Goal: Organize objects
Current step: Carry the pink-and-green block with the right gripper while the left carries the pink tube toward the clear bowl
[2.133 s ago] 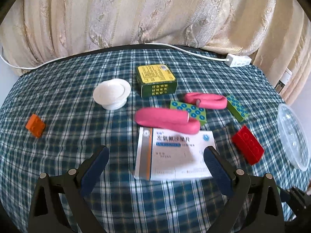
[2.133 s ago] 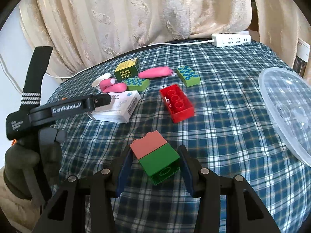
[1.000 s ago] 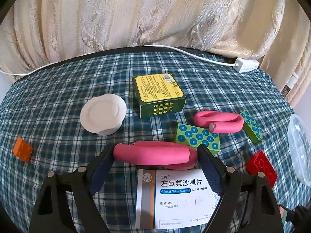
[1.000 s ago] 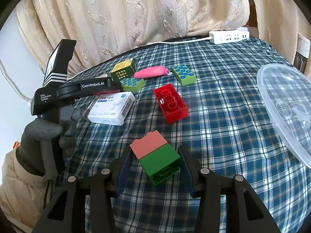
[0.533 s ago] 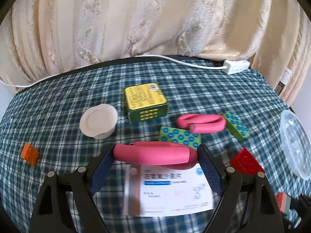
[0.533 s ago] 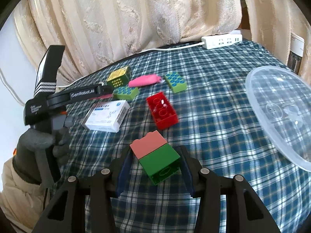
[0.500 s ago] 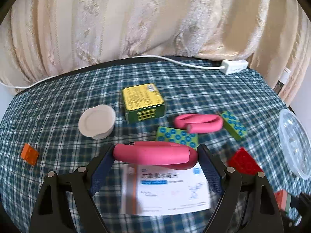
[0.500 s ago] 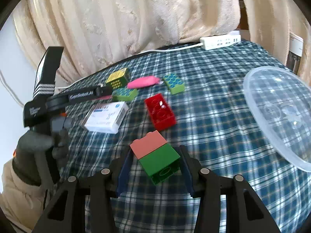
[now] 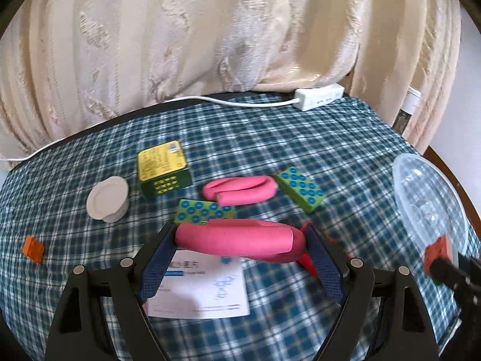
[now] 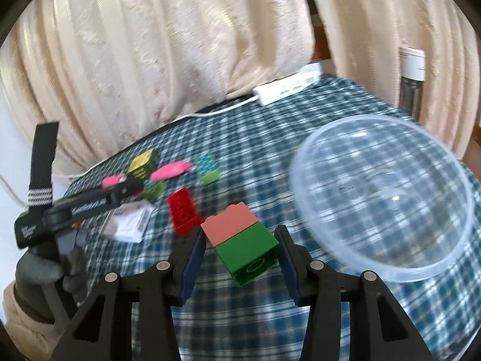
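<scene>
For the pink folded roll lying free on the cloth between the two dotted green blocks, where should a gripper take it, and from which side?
Grip the pink roll across its narrow width near the middle, coming from above. It lies flat and long, running left to right in the left wrist view. One dotted block sits at its right end, and another block just in front, so a low sideways approach looks crowded.

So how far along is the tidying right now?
Nothing is in the clear bowl yet. The left gripper holds a pink roll; the right gripper holds a pink-and-green block. Still scattered: red block, second pink roll, white box.
</scene>
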Motion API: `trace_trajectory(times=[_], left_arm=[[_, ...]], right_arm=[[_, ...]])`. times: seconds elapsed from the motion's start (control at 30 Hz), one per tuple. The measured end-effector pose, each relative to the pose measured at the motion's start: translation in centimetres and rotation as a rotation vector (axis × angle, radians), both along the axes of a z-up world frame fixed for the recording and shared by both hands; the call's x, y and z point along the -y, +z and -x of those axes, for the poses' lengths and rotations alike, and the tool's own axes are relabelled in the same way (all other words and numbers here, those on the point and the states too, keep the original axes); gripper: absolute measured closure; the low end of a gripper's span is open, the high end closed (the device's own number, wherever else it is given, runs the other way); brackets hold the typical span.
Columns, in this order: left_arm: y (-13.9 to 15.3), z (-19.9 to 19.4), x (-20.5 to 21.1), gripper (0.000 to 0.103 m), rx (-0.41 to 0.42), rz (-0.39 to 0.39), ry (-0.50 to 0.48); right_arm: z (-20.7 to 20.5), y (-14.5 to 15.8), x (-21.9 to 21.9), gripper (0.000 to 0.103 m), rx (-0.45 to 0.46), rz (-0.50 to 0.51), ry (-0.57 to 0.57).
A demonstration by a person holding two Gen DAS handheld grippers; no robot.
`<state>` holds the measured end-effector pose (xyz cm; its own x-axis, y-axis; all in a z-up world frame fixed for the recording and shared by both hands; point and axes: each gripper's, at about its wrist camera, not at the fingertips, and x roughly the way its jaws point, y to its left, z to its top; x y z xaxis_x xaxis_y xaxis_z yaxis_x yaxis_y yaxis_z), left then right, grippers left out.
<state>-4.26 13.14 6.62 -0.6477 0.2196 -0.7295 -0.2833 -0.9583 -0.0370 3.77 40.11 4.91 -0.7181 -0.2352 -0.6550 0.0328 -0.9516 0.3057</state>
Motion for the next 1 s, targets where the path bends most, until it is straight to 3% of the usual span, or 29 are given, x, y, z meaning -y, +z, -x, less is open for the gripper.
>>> trace_trajectory(times=[0.47,1.0], left_arm=[[0.2,-1.2,-5.2,0.018,0.009,0.016,-0.083],[0.5,-2.3,-11.9,0.018,0.015,0.043,-0.189]], right_arm=[[-0.2,0.3,-7.4,0.053,-0.022,-0.007,-0.152],[-0.2,-1.0,-11.7,0.053,-0.021,-0.021,-0.219]])
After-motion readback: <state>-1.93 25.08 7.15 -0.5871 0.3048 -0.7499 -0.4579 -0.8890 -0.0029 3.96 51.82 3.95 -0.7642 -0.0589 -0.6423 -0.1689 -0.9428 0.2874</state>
